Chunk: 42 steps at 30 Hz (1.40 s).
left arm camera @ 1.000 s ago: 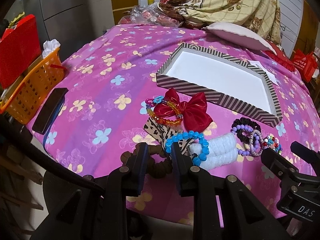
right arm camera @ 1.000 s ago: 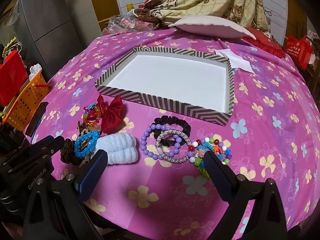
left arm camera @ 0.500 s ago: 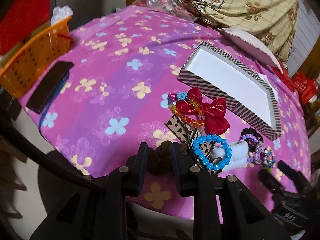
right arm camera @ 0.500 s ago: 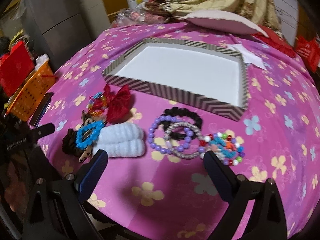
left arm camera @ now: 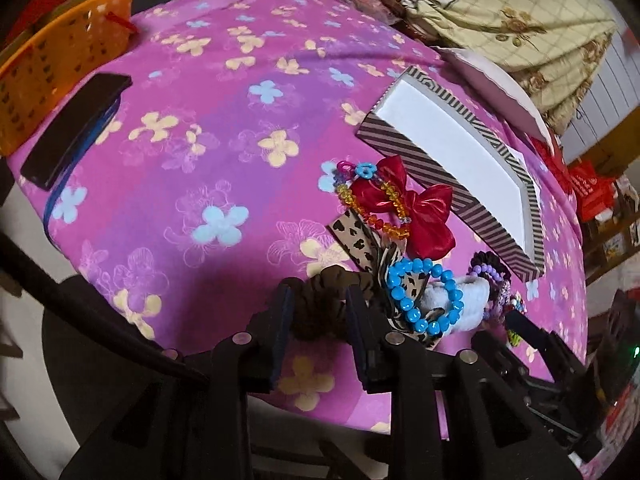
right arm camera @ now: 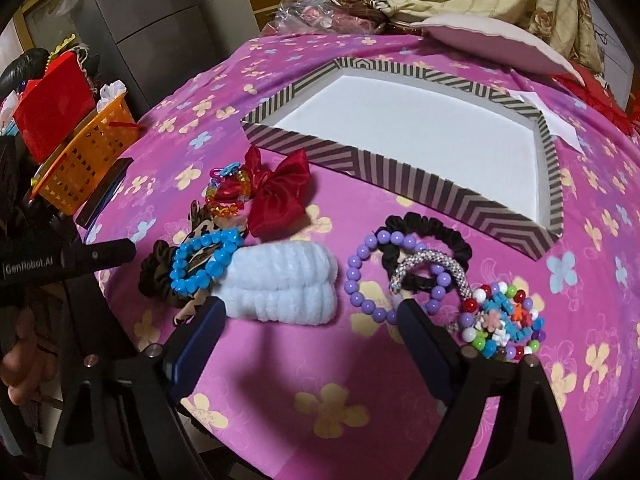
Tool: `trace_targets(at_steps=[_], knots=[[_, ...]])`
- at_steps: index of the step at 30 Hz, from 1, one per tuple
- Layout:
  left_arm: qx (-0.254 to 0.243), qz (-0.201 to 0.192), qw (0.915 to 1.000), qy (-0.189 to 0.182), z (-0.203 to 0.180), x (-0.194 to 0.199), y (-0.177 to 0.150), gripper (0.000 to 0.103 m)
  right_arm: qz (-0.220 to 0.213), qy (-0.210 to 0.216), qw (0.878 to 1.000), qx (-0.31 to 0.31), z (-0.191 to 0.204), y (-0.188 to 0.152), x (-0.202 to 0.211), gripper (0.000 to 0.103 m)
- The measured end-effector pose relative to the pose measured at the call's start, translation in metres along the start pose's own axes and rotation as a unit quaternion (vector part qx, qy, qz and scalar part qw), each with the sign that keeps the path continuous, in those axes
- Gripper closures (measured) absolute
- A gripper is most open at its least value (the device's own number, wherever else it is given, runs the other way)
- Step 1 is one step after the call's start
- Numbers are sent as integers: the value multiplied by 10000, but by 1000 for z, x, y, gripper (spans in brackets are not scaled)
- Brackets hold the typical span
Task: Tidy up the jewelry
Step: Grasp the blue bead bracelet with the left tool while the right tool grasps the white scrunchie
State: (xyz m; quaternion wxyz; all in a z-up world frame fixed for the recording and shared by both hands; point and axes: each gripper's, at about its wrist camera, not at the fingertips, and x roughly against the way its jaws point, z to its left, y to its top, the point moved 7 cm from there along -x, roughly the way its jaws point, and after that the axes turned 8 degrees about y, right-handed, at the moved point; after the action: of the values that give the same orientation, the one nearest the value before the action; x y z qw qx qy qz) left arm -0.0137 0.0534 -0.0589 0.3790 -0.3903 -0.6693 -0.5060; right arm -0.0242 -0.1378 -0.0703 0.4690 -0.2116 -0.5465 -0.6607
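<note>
A striped box with a white floor point(right arm camera: 400, 168) point(left arm camera: 404, 148) lies on the pink flowered cloth. In front of it lie a red bow point(right arm camera: 280, 196) point(left arm camera: 428, 212), an orange bead bracelet point(left arm camera: 372, 212), a blue bead bracelet point(right arm camera: 200, 264) point(left arm camera: 424, 300), a white fluffy band point(right arm camera: 280, 284), a purple bead bracelet point(right arm camera: 360, 280), a black scrunchie point(right arm camera: 432, 232) and a multicoloured bracelet point(right arm camera: 500, 320). My left gripper point(left arm camera: 320, 300) is partly open with a brown scrunchie point(left arm camera: 320, 304) between its fingers. My right gripper point(right arm camera: 308, 312) is open wide in front of the white band and purple bracelet.
An orange basket point(left arm camera: 52, 68) point(right arm camera: 80, 160) and a dark flat case point(left arm camera: 76, 124) sit at the cloth's left edge. A pillow point(right arm camera: 492, 36) and folded floral fabric point(left arm camera: 500, 16) lie beyond the box. A white paper point(right arm camera: 556, 120) lies right of the box.
My left gripper has swung left and moved forward until the brown scrunchie sits between its fingers. My right gripper has moved closer to the jewelry, its jaws still wide.
</note>
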Motion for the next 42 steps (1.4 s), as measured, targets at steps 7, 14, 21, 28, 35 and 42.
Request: trace_targets(at_steps=[7,14,21,28,35,42], knots=[[-82,117,9989,-450,-30,0,8,50,71,-29,10000,32,-2,-3,-2,12],[175,910,9933,-692,-45,-31,3,50,66,-12,9999,145,1,-3,-2,13],[237,977,9926,-676,-48,-39,3,50,61,108,9998,124,-2,0,-7,14],[56,878,9938,-682,-52,-35,6,69,221,500,9984,159,3,-2,-25,56],[36,643,9953,-719,-39,-11,17,70,-8,516,9978,422,11,-2,-6,72],[17,541,9962,-685,-36,-4,16,70,-13,476,9978,454,11,-8,0,75]])
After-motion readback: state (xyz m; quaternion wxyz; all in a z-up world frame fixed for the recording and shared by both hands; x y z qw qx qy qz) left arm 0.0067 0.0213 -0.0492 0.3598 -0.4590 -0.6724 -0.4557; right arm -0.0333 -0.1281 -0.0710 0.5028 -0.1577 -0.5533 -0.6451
